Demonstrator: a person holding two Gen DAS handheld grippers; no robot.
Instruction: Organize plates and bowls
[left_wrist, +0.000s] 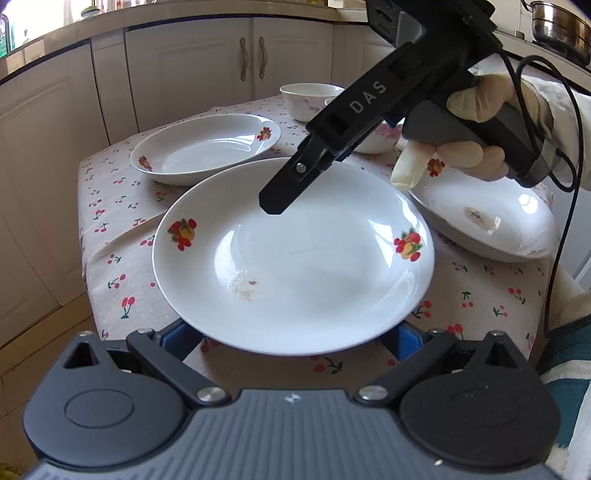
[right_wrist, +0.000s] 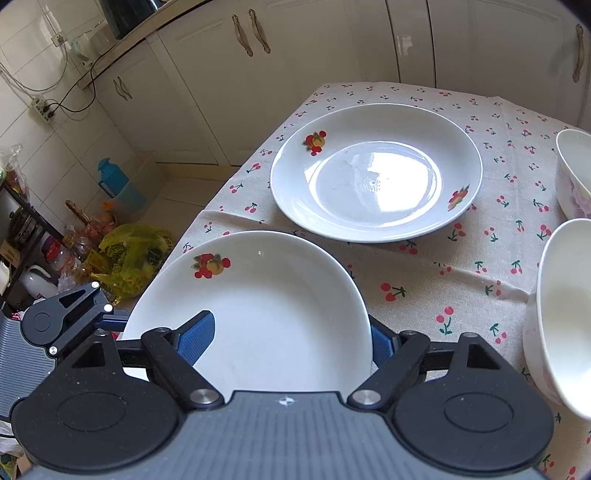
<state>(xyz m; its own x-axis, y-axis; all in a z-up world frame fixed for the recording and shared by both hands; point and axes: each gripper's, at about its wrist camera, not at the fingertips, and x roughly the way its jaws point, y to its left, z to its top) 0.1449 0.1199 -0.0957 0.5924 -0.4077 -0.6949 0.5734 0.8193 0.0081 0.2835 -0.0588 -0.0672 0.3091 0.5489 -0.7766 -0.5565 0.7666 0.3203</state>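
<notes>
A white plate with fruit prints (left_wrist: 295, 254) lies at the near edge of the cherry-print table; it also shows in the right wrist view (right_wrist: 266, 306). My left gripper (left_wrist: 291, 341) is open, its blue pads under the plate's near rim. My right gripper (right_wrist: 291, 339) is open astride the plate's rim, one blue pad (right_wrist: 197, 338) above the plate and the other below; it shows from outside in the left wrist view (left_wrist: 275, 205). A second plate (left_wrist: 207, 146) (right_wrist: 376, 173) lies farther back. A third plate (left_wrist: 487, 218) lies to the right.
Two white bowls with pink flowers stand at the table's far right (right_wrist: 574, 173) (right_wrist: 561, 314); one shows in the left wrist view (left_wrist: 310, 98). White cabinets (left_wrist: 221, 66) stand behind the table. Bags and jars clutter the floor at left (right_wrist: 129, 254).
</notes>
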